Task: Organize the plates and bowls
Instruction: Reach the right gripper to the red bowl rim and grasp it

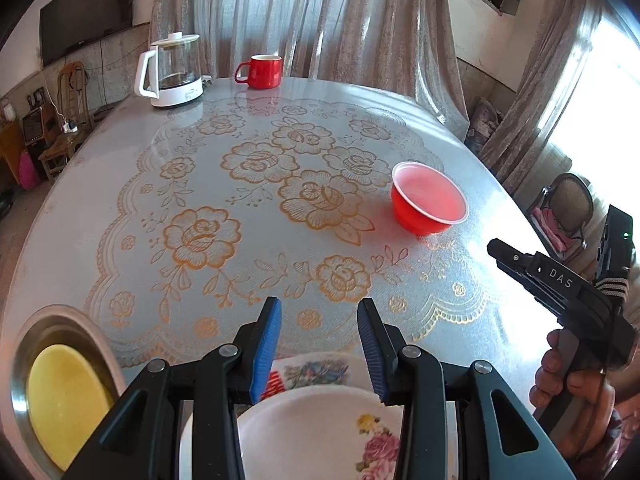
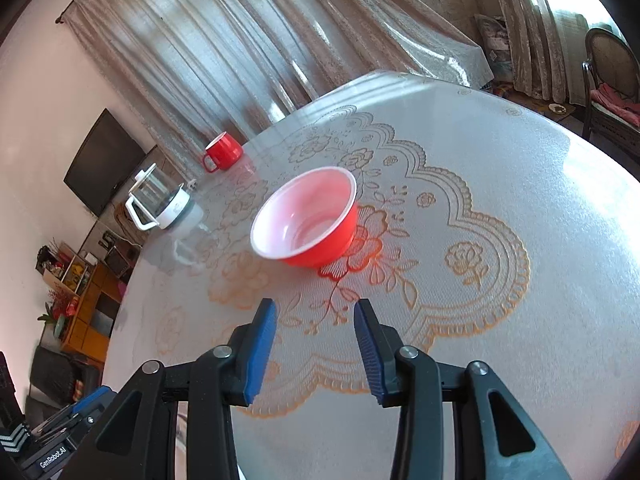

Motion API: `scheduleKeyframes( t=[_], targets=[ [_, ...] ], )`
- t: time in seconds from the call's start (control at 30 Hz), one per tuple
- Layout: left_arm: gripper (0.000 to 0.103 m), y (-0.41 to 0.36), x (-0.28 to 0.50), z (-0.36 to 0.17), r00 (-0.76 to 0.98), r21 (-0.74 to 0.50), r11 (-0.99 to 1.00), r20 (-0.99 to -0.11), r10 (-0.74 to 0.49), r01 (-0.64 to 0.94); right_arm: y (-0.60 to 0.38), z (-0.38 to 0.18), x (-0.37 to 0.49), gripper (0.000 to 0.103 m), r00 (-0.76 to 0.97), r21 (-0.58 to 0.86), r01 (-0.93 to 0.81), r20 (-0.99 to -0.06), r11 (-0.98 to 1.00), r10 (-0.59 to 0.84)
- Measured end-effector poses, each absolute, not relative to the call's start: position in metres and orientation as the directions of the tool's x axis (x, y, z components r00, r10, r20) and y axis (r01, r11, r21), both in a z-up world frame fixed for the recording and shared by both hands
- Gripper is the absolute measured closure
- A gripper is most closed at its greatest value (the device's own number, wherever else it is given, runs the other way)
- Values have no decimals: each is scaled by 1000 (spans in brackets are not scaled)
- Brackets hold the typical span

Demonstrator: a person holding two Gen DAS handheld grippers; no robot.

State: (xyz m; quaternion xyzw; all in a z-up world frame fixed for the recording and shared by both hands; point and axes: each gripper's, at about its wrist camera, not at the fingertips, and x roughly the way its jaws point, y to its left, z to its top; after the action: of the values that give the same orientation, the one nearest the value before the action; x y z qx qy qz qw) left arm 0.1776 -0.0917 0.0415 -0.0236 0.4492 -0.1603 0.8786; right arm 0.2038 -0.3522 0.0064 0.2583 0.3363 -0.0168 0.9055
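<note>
Left-wrist view, left to right: a metal dish point(image 1: 24, 364) holding a yellow plate point(image 1: 66, 400) lies at the near left edge of the table point(image 1: 120, 184); the left gripper point(image 1: 320, 332) hovers with its blue pads apart and nothing between them, above a white floral plate point(image 1: 320, 428) stacked on another patterned one point(image 1: 316, 370). Beyond stand a glass kettle point(image 1: 172, 70) and a red mug point(image 1: 262, 71) at the far edge. The red bowl point(image 1: 430, 204) sits upright to the right — well apart from the plates. Right-wrist view: the right gripper point(image 2: 316, 336) is likewise parted and empty, the bowl ahead of it on the lace-patterned cloth.
</note>
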Motion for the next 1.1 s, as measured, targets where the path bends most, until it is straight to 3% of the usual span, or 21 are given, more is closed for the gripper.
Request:
scheduleKeyframes(
  t=[0.27,0.53,0.63,0.67,0.8,1.1],
  targets=[
    [63,-140,235,29,500,-261,923,-781,-375,284,-384,7,251,76,775,483,243,-618,841,132],
    [55,-174,288,25,512,-318,904,-747,-424,285,-397,-6,292,83,754,494,256,-640,831,148],
    [56,-182,310,15,455,-409,874,-747,-486,261,-400,-13,300,86,744,506,261,-648,822,162],
    [59,-186,315,10,440,-420,872,-753,-489,251,-401,-15,302,88,741,506,262,-651,822,165],
    [94,-201,325,-5,390,-441,862,-768,-507,251,-401,-18,302,92,741,516,254,-648,818,178],
    [94,-176,293,0,419,-424,874,-767,-486,238,-389,-19,286,92,738,548,229,-636,804,223]
  ],
)
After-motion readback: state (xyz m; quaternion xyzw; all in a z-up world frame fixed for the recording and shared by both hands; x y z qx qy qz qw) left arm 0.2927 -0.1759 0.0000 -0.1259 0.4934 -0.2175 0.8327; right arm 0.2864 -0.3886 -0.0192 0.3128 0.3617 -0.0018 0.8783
